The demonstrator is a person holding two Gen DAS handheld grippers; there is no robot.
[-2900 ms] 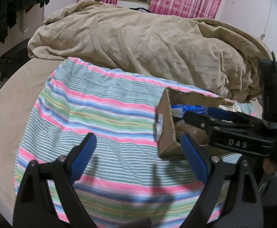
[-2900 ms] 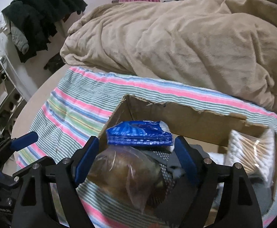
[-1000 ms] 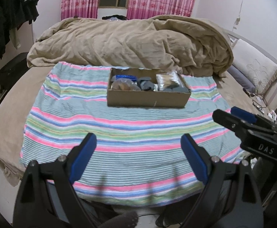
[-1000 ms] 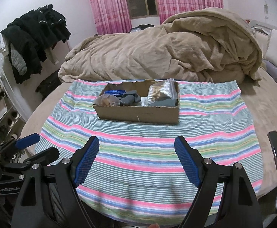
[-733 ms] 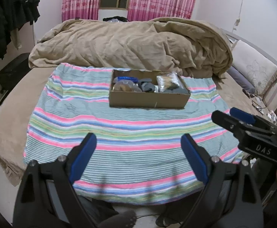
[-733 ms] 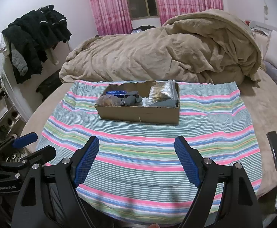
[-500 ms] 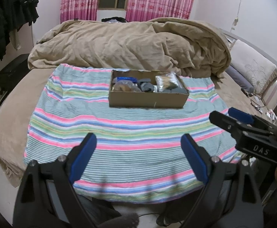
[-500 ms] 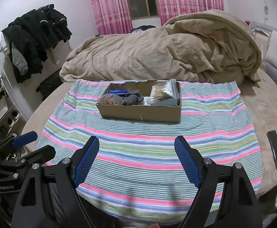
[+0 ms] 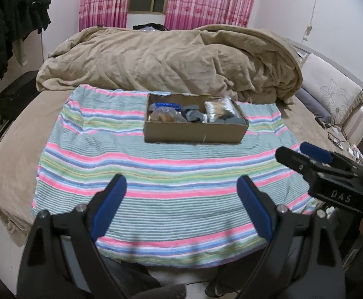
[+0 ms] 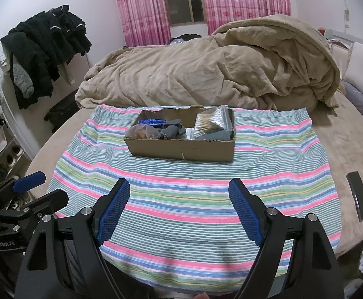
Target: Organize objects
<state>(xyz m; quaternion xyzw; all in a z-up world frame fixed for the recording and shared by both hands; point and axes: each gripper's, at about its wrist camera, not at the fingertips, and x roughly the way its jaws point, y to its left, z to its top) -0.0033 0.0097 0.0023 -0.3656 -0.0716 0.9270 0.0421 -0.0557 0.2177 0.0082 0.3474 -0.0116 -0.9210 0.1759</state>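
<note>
A brown cardboard box (image 9: 195, 132) (image 10: 181, 150) stands on a striped cloth (image 9: 156, 164) (image 10: 194, 189) spread over the bed. In it lie a blue packet (image 10: 151, 121), a clear bag with something brown (image 10: 139, 132), grey socks (image 10: 171, 129) and a bag of cotton swabs (image 10: 211, 122). My left gripper (image 9: 181, 206) is open and empty, held back near the bed's front edge. My right gripper (image 10: 180, 206) is also open and empty there; it also shows in the left wrist view (image 9: 303, 154).
A crumpled tan blanket (image 9: 171, 62) (image 10: 219, 74) is heaped behind the box. Dark clothes (image 10: 44, 49) hang at the left wall. A phone (image 10: 358, 199) lies on the bed at the right. Pillows (image 9: 331, 94) are at the far right.
Both grippers have pulled back from the box, from right at it to the bed's front edge. The right gripper has let go of the clear bag, which now lies in the box.
</note>
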